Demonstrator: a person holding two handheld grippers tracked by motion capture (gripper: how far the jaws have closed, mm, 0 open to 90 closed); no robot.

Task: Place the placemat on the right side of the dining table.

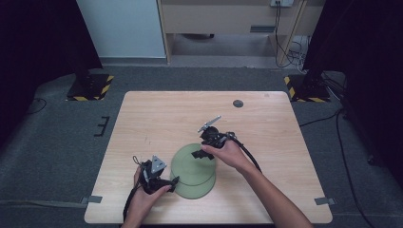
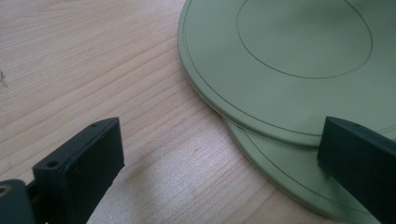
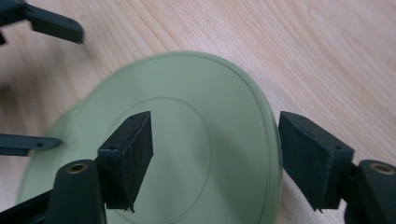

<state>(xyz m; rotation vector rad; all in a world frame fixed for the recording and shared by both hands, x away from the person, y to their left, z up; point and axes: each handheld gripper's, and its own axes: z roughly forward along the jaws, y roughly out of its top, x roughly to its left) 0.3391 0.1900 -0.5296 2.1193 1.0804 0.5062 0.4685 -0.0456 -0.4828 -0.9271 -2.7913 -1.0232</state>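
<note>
The left gripper [image 1: 174,183] is hovering with jaws spread wide at the plates' [image 1: 192,168] edge. The right gripper [image 1: 198,154] is reaching over the plates, jaws apart.

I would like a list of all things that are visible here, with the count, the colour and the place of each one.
plates: two, pale green, stacked with an offset on the near middle of the table
table: one, light wood, centre of the room
round disc: one, dark grey, far side of the table top
tape pieces: two, grey, near table corners
floor bases: two, black with yellow stripes, beyond the table
left gripper: one, black, open at the plates' left edge
right gripper: one, black, open, straddling the upper plate's rim
</note>
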